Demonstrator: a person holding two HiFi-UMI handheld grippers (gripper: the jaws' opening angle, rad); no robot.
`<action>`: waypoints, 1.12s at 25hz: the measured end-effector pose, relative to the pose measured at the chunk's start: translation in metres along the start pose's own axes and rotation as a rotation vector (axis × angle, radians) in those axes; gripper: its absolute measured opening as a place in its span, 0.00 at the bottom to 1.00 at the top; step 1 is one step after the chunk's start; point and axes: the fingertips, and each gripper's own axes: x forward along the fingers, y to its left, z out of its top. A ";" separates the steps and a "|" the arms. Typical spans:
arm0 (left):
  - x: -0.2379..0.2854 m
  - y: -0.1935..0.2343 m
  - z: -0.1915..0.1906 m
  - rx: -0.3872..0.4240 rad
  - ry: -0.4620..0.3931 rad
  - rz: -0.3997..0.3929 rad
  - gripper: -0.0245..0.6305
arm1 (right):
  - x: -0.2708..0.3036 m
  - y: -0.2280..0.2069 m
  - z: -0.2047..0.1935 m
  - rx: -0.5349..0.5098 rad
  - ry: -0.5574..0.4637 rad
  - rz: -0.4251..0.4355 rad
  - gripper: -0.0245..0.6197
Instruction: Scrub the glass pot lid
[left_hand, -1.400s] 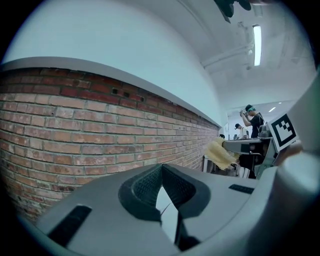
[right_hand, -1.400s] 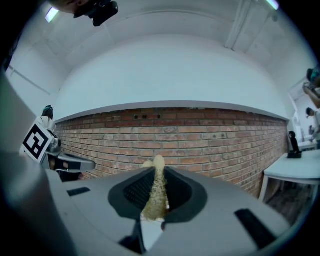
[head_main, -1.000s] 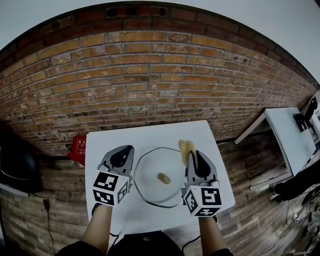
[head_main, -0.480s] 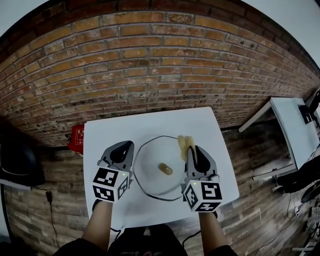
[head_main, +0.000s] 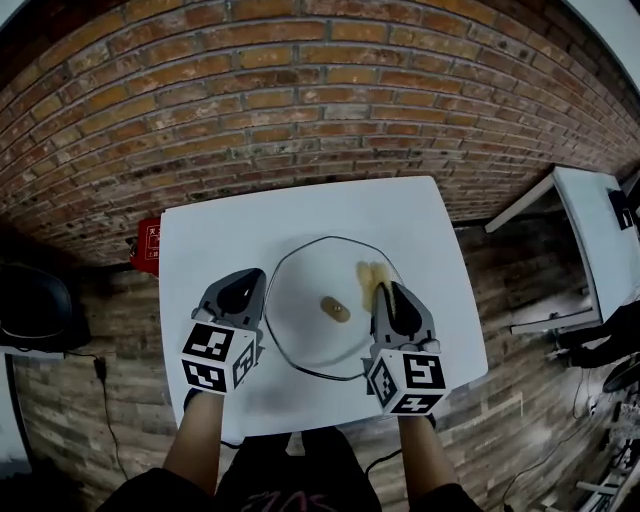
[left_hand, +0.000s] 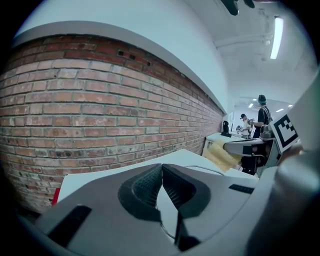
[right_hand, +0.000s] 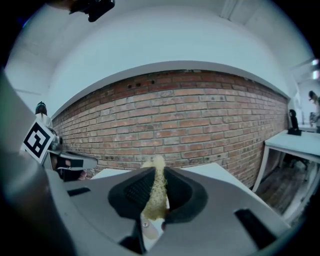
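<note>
A round glass pot lid (head_main: 310, 345) with a tan knob (head_main: 334, 309) lies flat on the white table (head_main: 200, 240). My right gripper (head_main: 387, 296) is shut on a yellow sponge (head_main: 371, 278), which rests over the lid's right side. In the right gripper view the sponge (right_hand: 156, 192) stands squeezed between the jaws of my right gripper (right_hand: 154, 186). My left gripper (head_main: 249, 284) sits at the lid's left rim with its jaws shut. The left gripper view shows the left gripper (left_hand: 161, 172) with its tips touching and the lid's rim just below them; I cannot tell whether they pinch it.
A brick wall (head_main: 300, 110) runs behind the table. A red box (head_main: 148, 250) stands on the floor by the table's left corner. A second white table (head_main: 600, 240) is off to the right. People (left_hand: 261, 112) stand far off in the left gripper view.
My right gripper has drawn the sponge back from the lid's far right rim onto its right side. The left gripper has stayed at the left rim. The head view has tilted.
</note>
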 end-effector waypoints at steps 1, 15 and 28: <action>0.001 0.000 -0.005 -0.004 0.007 0.000 0.05 | 0.001 -0.001 -0.006 0.004 0.010 -0.001 0.13; 0.013 0.004 -0.038 -0.035 0.046 0.012 0.05 | 0.012 -0.008 -0.042 0.013 0.065 0.001 0.13; -0.001 0.031 -0.047 -0.058 0.060 0.074 0.05 | 0.059 0.070 -0.035 0.025 0.075 0.172 0.13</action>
